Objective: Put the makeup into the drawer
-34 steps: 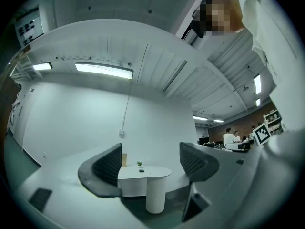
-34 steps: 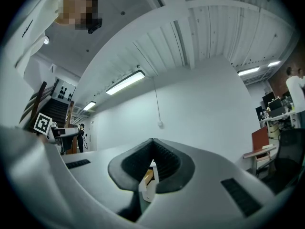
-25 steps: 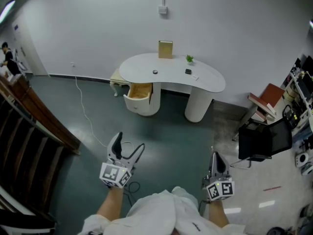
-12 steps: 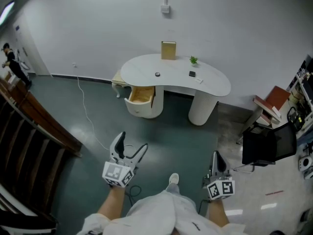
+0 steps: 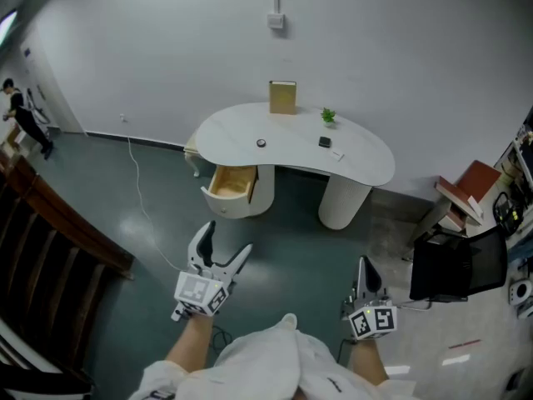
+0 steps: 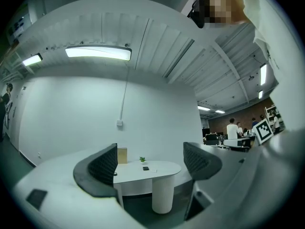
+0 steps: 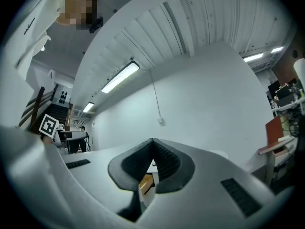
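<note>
A white kidney-shaped dressing table (image 5: 358,163) stands against the far wall, several steps ahead of me. Its wooden drawer (image 5: 231,182) is pulled open at the left end. On the top lie a small round dark item (image 5: 261,143) and a small black item (image 5: 325,142) with a white piece beside it. My left gripper (image 5: 223,247) is held low at the left, open and empty, far from the table. In the left gripper view the table (image 6: 147,171) shows between the fingers. My right gripper (image 5: 364,271) hangs at the right with its tips together, holding nothing.
A tan box (image 5: 282,97) and a tiny green plant (image 5: 328,116) stand at the table's back. A black chair (image 5: 454,261) and cluttered shelves sit at the right. A wooden stair rail (image 5: 50,215) runs along the left. A white cable (image 5: 140,194) trails over the green floor.
The table has come nearer and lower in the head view as I step forward. Both grippers stay held low in front of me, unchanged in state.
</note>
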